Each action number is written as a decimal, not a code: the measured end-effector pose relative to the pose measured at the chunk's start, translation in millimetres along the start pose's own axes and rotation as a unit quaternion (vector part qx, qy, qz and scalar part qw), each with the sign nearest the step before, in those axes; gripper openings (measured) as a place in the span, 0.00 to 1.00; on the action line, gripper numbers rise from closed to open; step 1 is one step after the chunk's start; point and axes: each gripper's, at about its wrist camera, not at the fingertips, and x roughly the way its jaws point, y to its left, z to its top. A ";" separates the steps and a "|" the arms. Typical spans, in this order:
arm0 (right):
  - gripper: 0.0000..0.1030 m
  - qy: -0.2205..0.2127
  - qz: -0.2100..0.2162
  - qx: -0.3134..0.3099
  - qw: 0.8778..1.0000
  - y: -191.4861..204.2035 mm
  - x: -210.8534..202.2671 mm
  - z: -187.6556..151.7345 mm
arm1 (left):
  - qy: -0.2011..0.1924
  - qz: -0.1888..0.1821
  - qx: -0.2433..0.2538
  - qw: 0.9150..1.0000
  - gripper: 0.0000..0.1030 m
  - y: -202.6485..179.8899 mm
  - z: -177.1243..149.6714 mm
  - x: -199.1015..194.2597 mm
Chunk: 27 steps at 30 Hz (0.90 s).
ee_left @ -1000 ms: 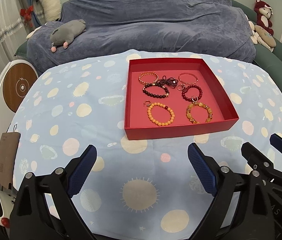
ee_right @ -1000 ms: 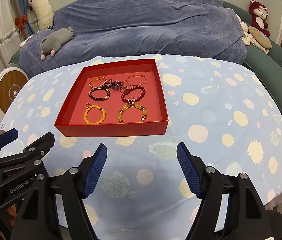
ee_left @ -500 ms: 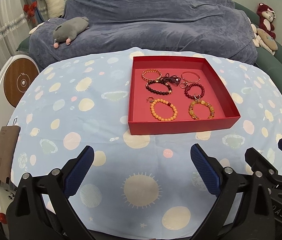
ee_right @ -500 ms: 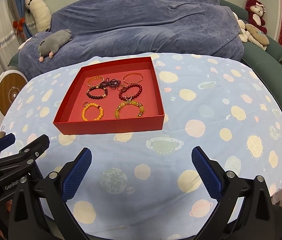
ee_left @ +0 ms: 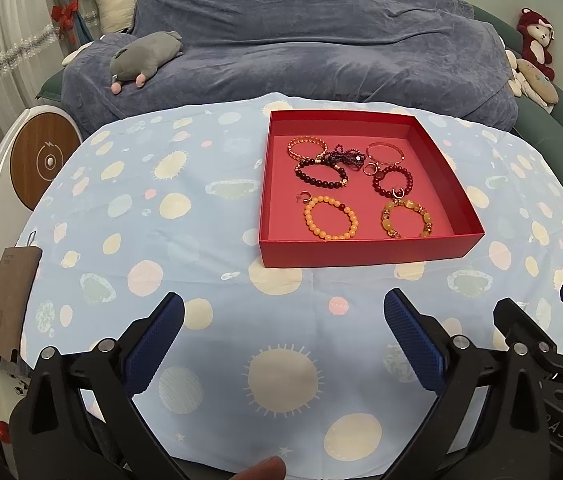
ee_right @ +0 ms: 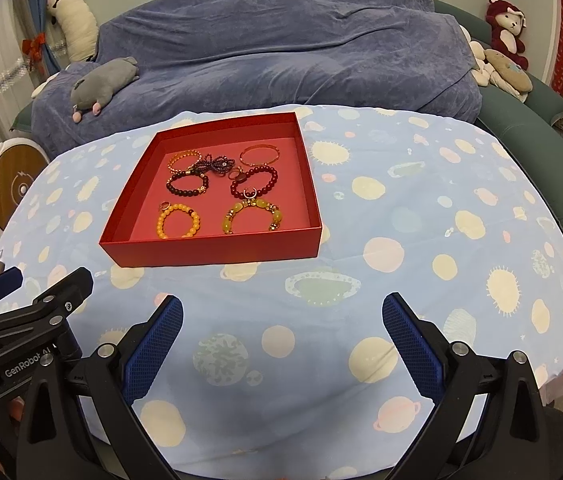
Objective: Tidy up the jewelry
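A shallow red box (ee_left: 361, 254) (ee_right: 217, 254) sits on the table. In it lie several bead bracelets: an orange one (ee_left: 330, 217) (ee_right: 178, 220), a yellow amber one (ee_left: 406, 218) (ee_right: 252, 214), two dark red ones (ee_left: 320, 172) (ee_left: 393, 179), thin gold bangles (ee_left: 384, 153) and a dark beaded tangle (ee_left: 346, 157). Small rings (ee_left: 370, 168) lie among them. My left gripper (ee_left: 283, 314) is open and empty, short of the box's near wall. My right gripper (ee_right: 281, 312) is open and empty, near the front right of the box.
The table wears a pale blue cloth with planet prints (ee_left: 161, 240). A sofa under a blue cover (ee_left: 301, 48) stands behind, with a grey plush (ee_left: 143, 60) and plush toys (ee_right: 505, 40) on it. A white appliance with a wooden disc (ee_left: 43, 160) stands at the left.
Both grippers drew back from the box and rose a little. The right gripper's jaws opened wider. The jewelry has not moved.
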 end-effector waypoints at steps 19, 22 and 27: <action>0.94 0.002 -0.003 0.000 1.000 -0.7 1.9 -2.9 | 0.001 0.004 -0.002 1.000 0.93 1.2 -3.4 3.5; 0.94 0.002 -0.003 0.001 1.000 -1.0 2.4 -3.1 | 0.003 0.004 -0.002 1.000 0.93 0.3 -3.7 4.9; 0.94 0.003 -0.003 0.001 1.000 -0.7 3.3 -3.6 | 0.004 0.006 -0.002 1.000 0.93 0.1 -3.9 5.9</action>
